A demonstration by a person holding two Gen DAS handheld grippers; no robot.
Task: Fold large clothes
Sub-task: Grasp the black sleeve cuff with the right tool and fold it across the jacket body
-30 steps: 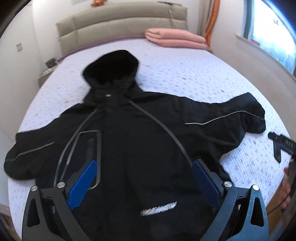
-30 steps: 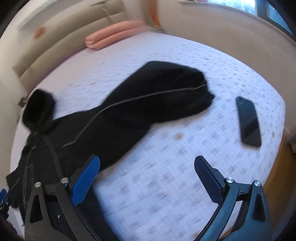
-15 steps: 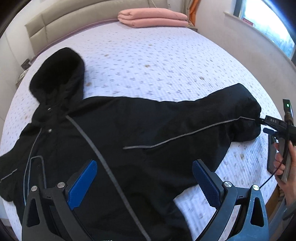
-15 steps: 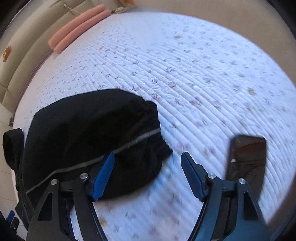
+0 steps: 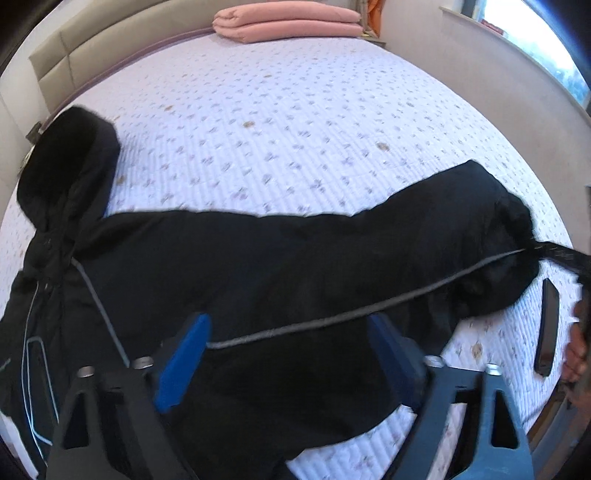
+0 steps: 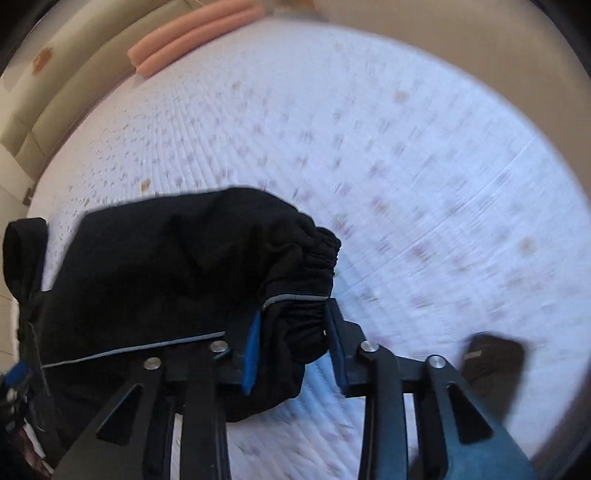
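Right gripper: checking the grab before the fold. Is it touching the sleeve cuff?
Touching. The right wrist view shows the right gripper with the cuff bunched between its pads.

A home bedroom: a wide bed (image 5: 295, 122) under a quilted lilac floral cover, a padded beige headboard (image 5: 110, 48) against the wall, folded pink bedding (image 5: 288, 22) at its head, and a window (image 5: 535, 40) beside it.

Jacket (image 5: 258, 266) on bed (image 5: 295, 122), phone (image 5: 546, 325) beside
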